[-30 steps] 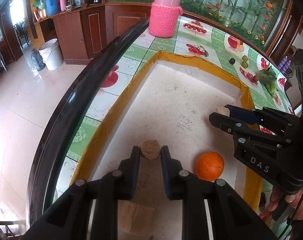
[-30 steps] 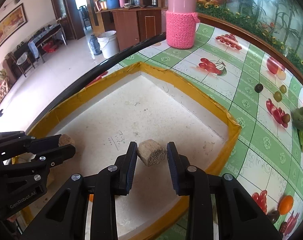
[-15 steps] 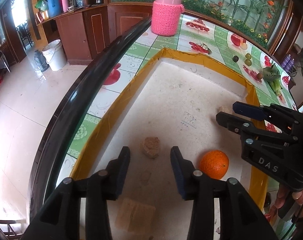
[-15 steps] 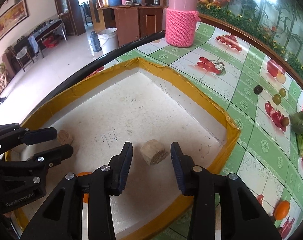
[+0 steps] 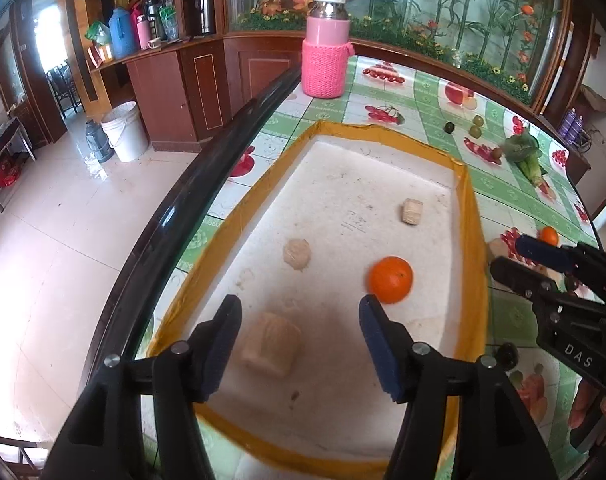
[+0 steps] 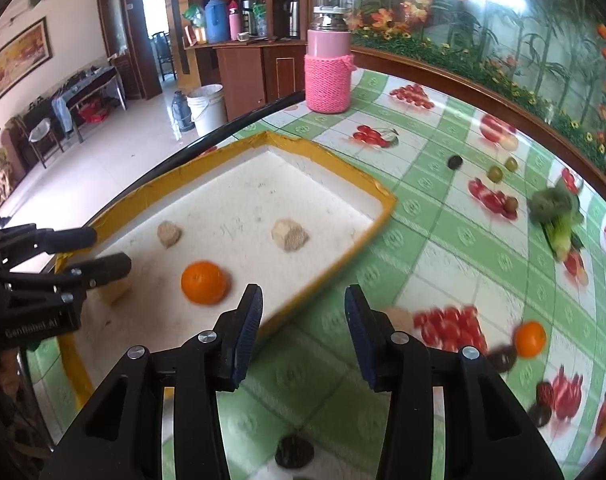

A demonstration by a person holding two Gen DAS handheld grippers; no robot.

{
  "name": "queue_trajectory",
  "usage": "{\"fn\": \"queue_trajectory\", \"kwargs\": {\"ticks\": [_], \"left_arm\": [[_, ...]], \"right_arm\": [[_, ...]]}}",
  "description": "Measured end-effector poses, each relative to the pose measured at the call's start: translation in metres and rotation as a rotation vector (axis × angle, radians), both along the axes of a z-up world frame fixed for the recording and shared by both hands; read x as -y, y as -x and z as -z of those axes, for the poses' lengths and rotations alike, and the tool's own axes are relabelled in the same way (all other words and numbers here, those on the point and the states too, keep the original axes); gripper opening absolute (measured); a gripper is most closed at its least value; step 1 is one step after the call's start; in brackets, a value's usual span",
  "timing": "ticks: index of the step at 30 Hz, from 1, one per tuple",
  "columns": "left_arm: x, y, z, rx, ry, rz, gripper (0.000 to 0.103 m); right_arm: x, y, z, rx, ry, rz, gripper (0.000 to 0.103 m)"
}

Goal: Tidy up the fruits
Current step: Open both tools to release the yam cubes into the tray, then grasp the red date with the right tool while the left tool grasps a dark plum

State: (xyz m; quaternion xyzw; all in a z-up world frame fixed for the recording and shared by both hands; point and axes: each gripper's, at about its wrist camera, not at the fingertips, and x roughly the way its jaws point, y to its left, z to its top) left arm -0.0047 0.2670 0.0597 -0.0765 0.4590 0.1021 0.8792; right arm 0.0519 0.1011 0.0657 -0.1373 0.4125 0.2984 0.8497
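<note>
Hovering, left gripper [image 5: 299, 334]: jaws spread wide and holding nothing, above the near end of the yellow-rimmed tray [image 5: 471, 240], with a pale beige block [image 5: 270, 345] lying on the tray floor between the fingers.
Right gripper [image 6: 302, 330]: fingers parted and empty, outside the tray, above the green fruit-print tablecloth [image 6: 435, 240] just beyond the tray's right rim.
Orange in tray [image 5: 390, 279]: resting on the white tray floor, toward the right rim, just ahead of the left gripper's right finger.
Brown lumps: one [image 5: 297, 254] sits in the tray ahead of the beige block, to the left of the orange; another lump [image 5: 411, 211] lies farther back in the tray, near the right rim.
Second orange [image 6: 529, 338]: on the tablecloth, well outside the tray to its right, beside a dark round fruit [image 6: 502, 358].
Small fruits [image 6: 495, 174]: green and dark ones on the cloth beyond the tray's far right corner.
Leafy vegetable [image 6: 555, 216]: on the cloth, right of those, blurred.
Pink knitted jar [image 5: 326, 53]: upright behind the tray's far end.
</note>
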Motion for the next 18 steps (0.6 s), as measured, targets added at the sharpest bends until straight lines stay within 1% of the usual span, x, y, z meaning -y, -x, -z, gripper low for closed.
{"fn": "queue_trajectory", "kwargs": {"ticks": [5, 10, 11, 12, 13, 14, 18], "left_arm": [[0.022, 0.014, -0.011, 0.015, -0.028, 0.039, 0.069], [0.046, 0.024, -0.019, 0.027, -0.032, 0.079, 0.073], [0.052, 0.026, -0.020, 0.028, -0.034, 0.088, 0.075], [0.058, 0.027, -0.020, 0.028, -0.035, 0.097, 0.077], [0.064, 0.029, -0.020, 0.028, -0.034, 0.106, 0.078], [0.069, 0.030, -0.020, 0.029, -0.032, 0.115, 0.078], [0.094, 0.036, -0.019, 0.020, -0.014, 0.159, 0.080]], "right_arm": [[0.032, 0.018, 0.003, -0.023, -0.014, 0.040, 0.043], [0.068, 0.037, 0.005, -0.037, -0.013, 0.086, 0.044], [0.074, 0.040, 0.005, -0.036, -0.009, 0.097, 0.045], [0.085, 0.043, 0.006, -0.033, -0.005, 0.115, 0.048], [0.093, 0.047, 0.007, -0.032, -0.005, 0.129, 0.055], [0.102, 0.050, 0.007, -0.029, -0.008, 0.144, 0.057], [0.140, 0.060, 0.011, -0.041, -0.018, 0.217, 0.057]]}}
